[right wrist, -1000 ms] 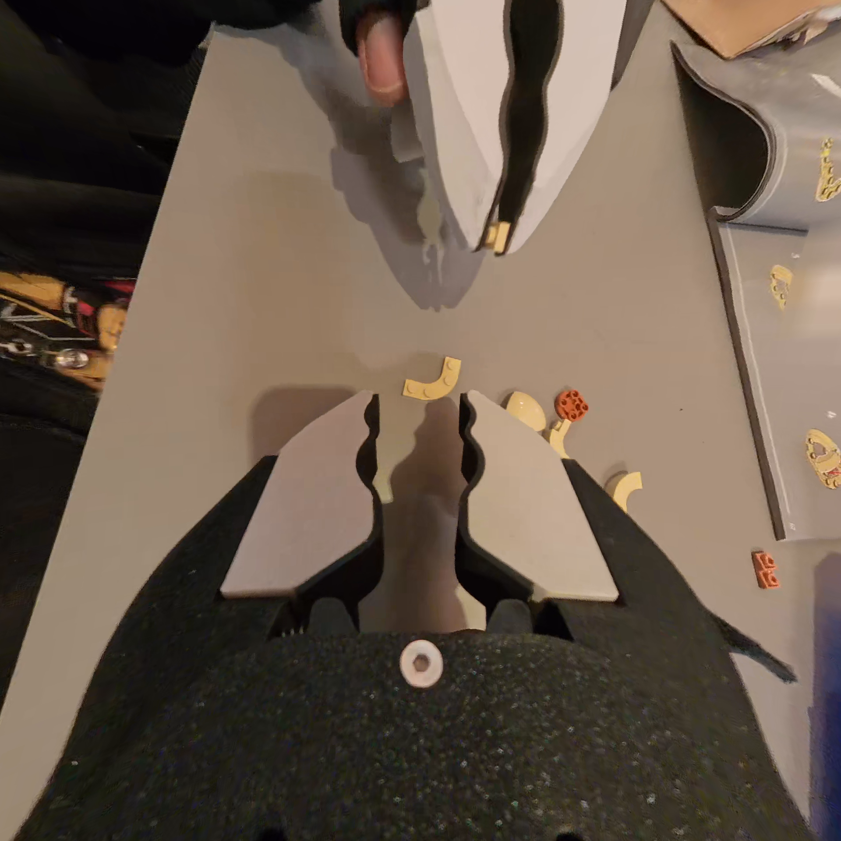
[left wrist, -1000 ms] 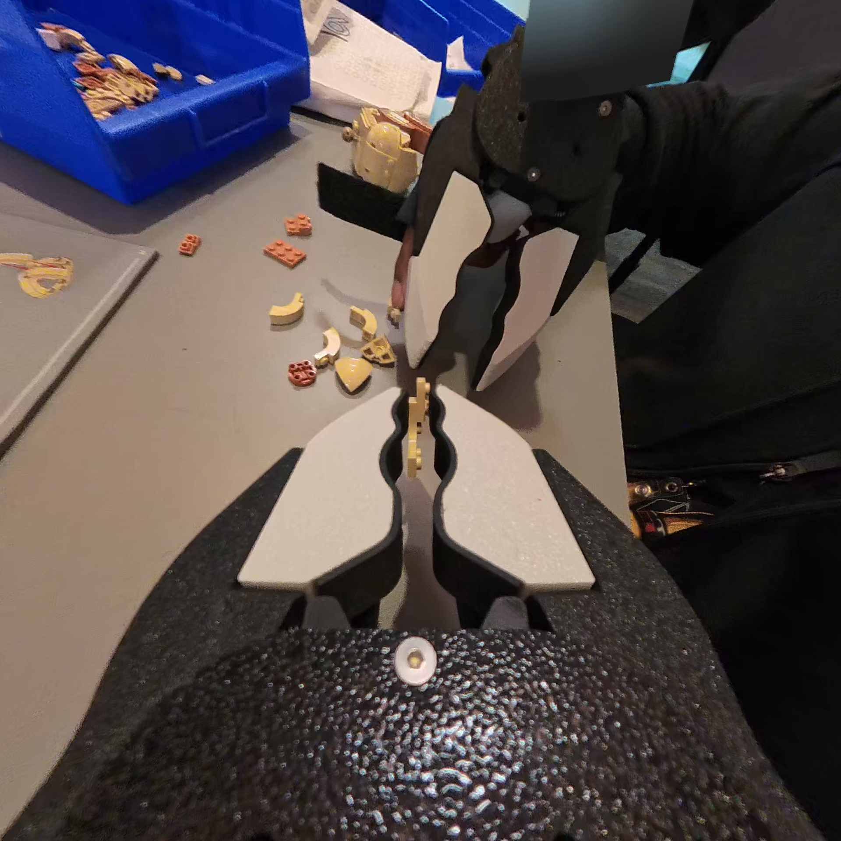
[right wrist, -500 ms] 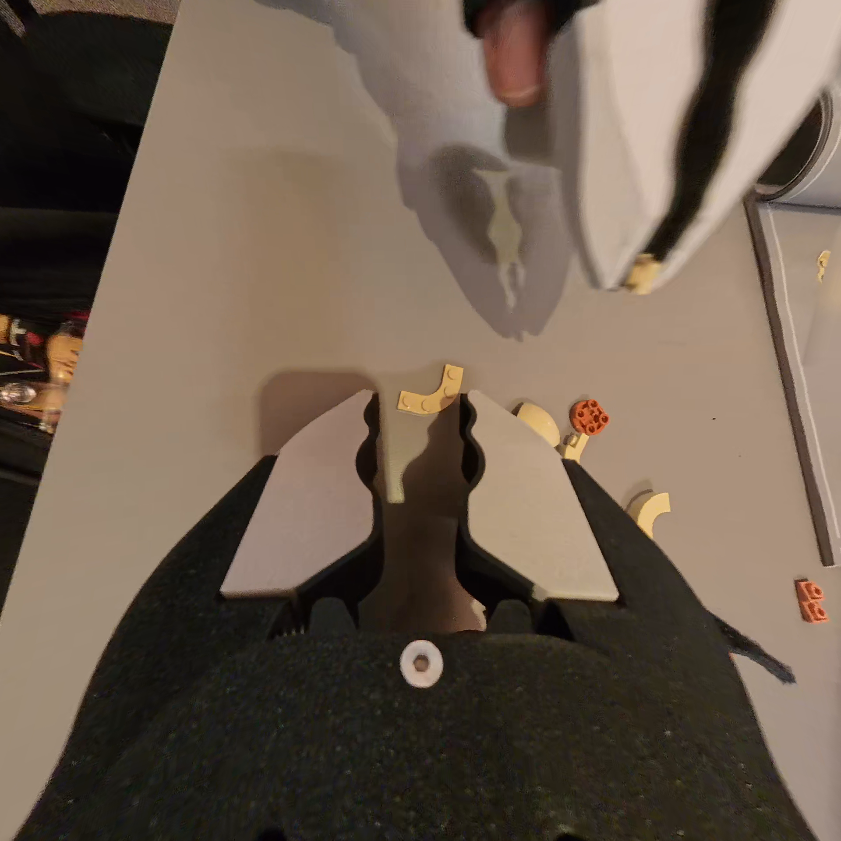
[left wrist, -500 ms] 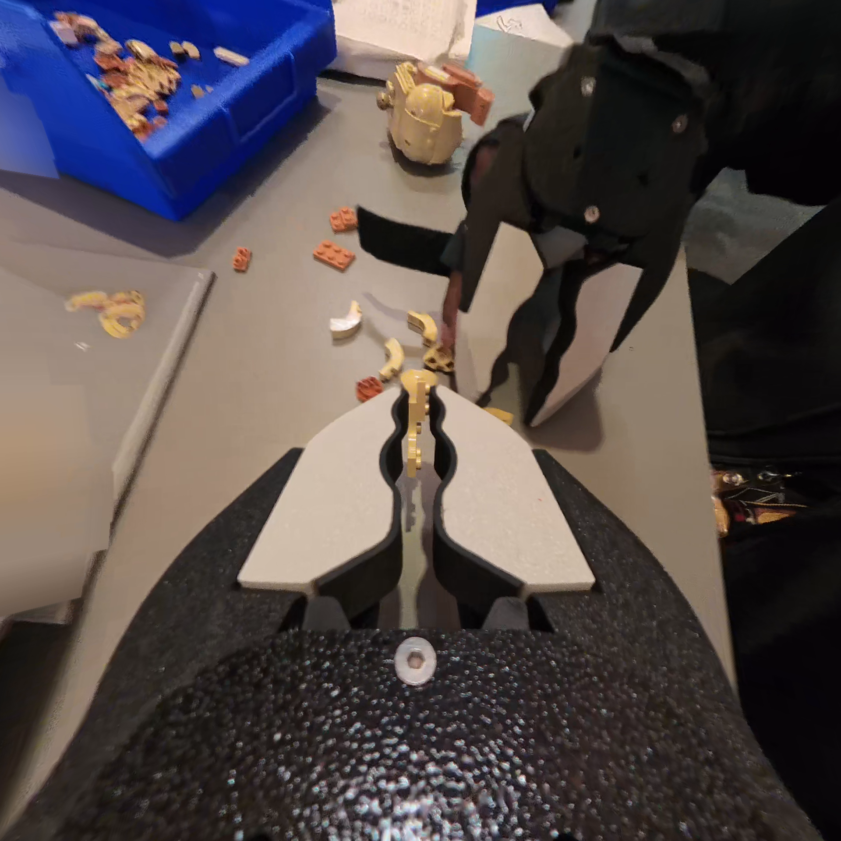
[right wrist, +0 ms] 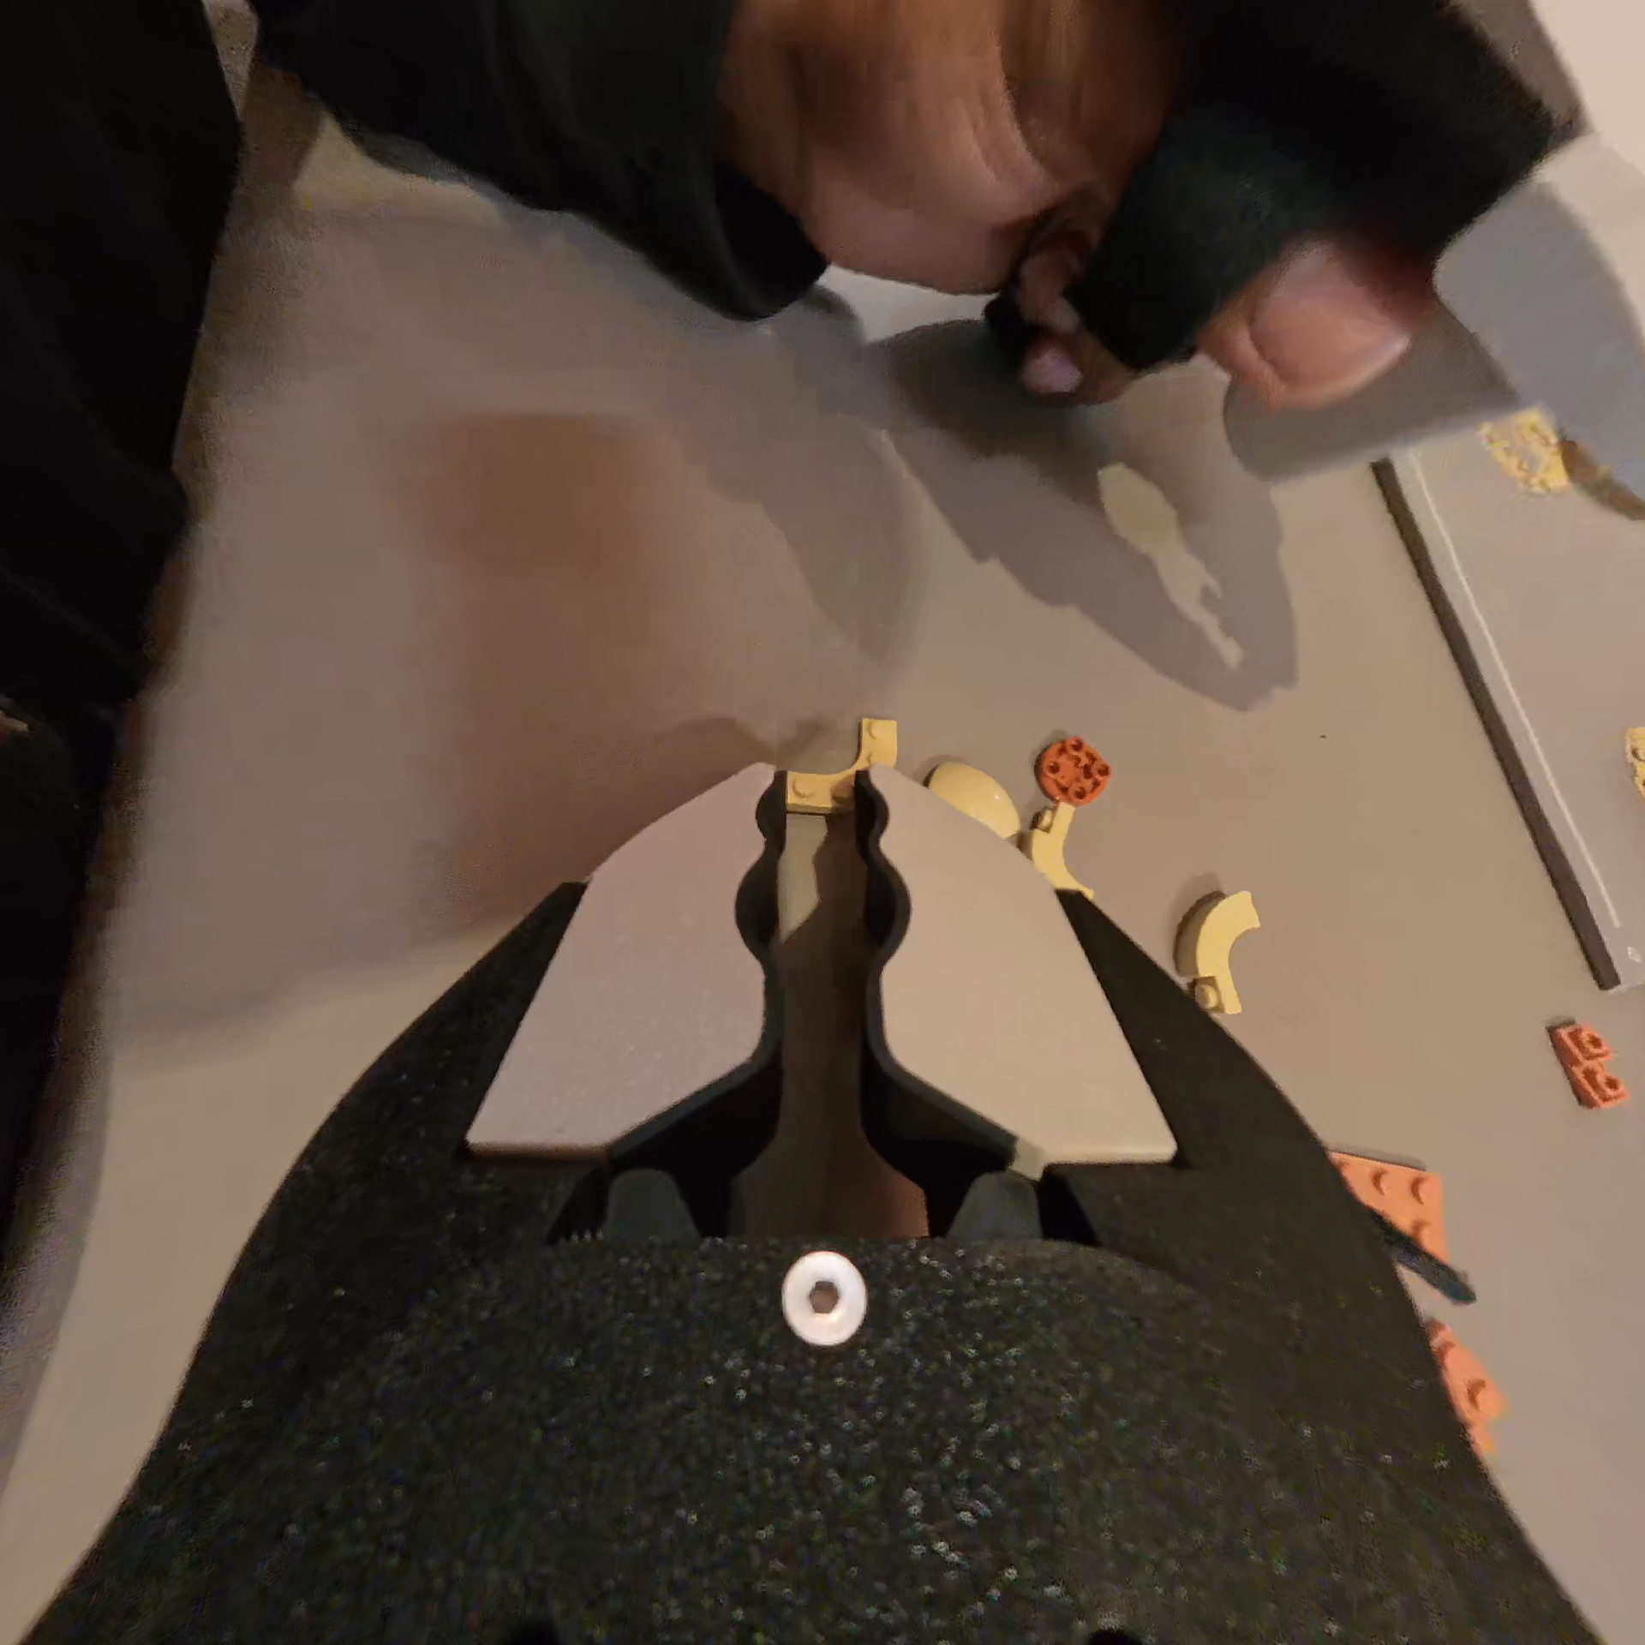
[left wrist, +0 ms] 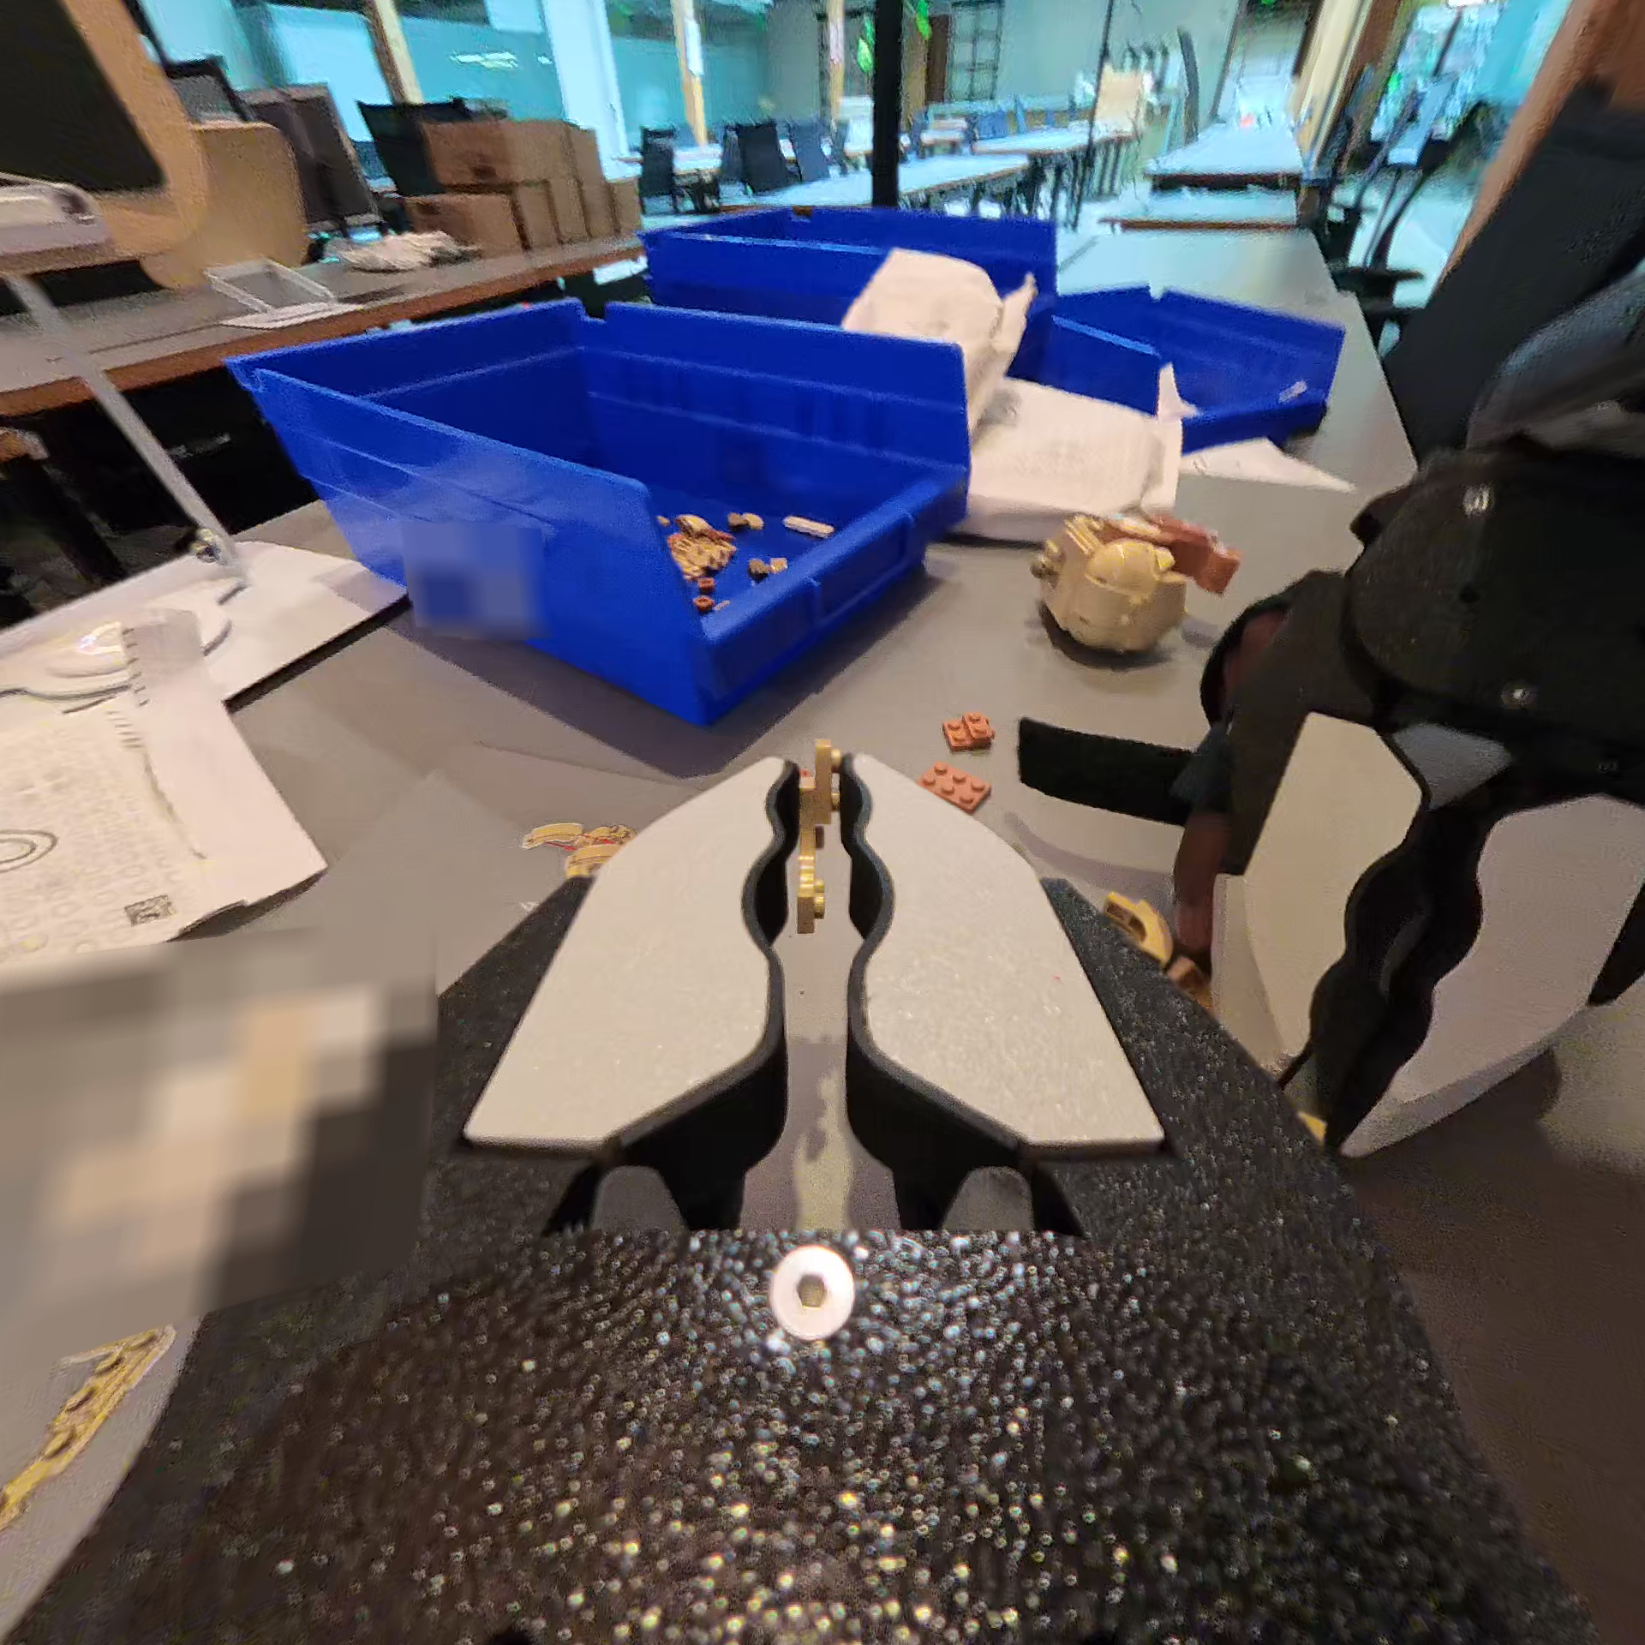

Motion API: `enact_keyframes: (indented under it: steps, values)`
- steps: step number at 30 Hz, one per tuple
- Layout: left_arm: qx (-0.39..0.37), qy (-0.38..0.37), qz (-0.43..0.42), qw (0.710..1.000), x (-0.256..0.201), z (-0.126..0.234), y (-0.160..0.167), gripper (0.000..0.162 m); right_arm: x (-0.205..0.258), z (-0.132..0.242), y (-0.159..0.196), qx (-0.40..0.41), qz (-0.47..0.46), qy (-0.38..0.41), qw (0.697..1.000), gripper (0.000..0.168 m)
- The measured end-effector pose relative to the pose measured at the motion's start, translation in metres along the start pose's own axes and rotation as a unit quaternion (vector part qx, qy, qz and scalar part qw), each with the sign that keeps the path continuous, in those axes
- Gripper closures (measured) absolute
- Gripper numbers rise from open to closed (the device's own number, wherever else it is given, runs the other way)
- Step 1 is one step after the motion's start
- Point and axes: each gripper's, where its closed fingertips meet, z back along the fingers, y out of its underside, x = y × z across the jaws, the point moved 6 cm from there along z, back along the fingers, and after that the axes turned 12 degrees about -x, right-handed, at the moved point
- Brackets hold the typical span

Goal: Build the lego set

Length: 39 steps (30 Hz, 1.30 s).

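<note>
My left gripper (left wrist: 819, 767) is shut on a thin tan lego piece (left wrist: 812, 846), held edge-on above the grey table. My right gripper (right wrist: 821, 785) is down at the table, its tips shut on one end of a tan curved plate (right wrist: 846, 773). In the left wrist view the right gripper (left wrist: 1326, 1113) stands to the right, tips on the table. A partly built tan model (left wrist: 1113, 583) lies farther back.
Loose pieces lie right of my right gripper: a tan dome (right wrist: 972, 797), an orange round piece (right wrist: 1074, 771), a tan arch (right wrist: 1221, 935), red-brown plates (right wrist: 1589, 1073). A blue bin (left wrist: 623, 498) holds several small parts. Papers (left wrist: 107, 801) lie left. A gloved hand (right wrist: 1024, 196) is above. Some 15 centimeters of space lies between my two pairs of fingers. Both grippers' tips are roughly 20 centimeters from the partly built tan model (left wrist: 1113, 583).
My right gripper has closed onto the tan curved plate. My left gripper has swung up and away from the right one, still holding its tan piece.
</note>
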Motion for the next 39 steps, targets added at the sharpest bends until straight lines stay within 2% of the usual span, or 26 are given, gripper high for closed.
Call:
enact_keyframes:
  steps: [5, 11, 15, 18, 21, 27, 33, 36, 39]
  values:
    - [-0.03, -0.046, 0.024, 0.998, 0.009, 0.008, -0.005, 0.154, -0.002, 0.006, -0.004, -0.038, -0.002, 0.026, 0.999, 0.156]
    - [0.003, 0.026, -0.027, 0.999, -0.008, 0.007, 0.0, 0.154, 0.003, 0.012, -0.003, -0.051, 0.015, 0.018, 0.998, 0.15]
    - [0.072, 0.11, 0.042, 0.99, -0.02, 0.01, 0.003, 0.154, 0.007, 0.008, 0.006, 0.008, 0.04, 0.006, 0.999, 0.145]
    - [0.161, 0.144, 0.132, 0.967, -0.024, 0.018, 0.01, 0.154, 0.003, 0.005, 0.006, 0.019, 0.018, -0.009, 1.0, 0.142]
    - [0.22, 0.217, 0.192, 0.932, -0.037, 0.031, 0.017, 0.154, -0.002, 0.003, 0.006, 0.023, 0.015, -0.01, 1.0, 0.135]
    - [0.283, 0.263, 0.169, 0.907, -0.054, 0.039, 0.029, 0.154, -0.008, -0.003, 0.004, 0.028, 0.014, -0.024, 0.999, 0.128]
    - [0.321, 0.266, 0.136, 0.899, -0.061, 0.042, 0.037, 0.154, -0.01, -0.008, 0.0, 0.039, 0.01, -0.033, 0.999, 0.123]
    - [0.338, 0.267, 0.129, 0.893, -0.064, 0.043, 0.043, 0.154, -0.006, -0.009, 0.0, 0.042, 0.001, -0.037, 0.998, 0.135]
    - [0.347, 0.272, 0.125, 0.889, -0.068, 0.042, 0.046, 0.154, -0.003, -0.009, 0.0, 0.035, 0.005, -0.025, 0.999, 0.137]
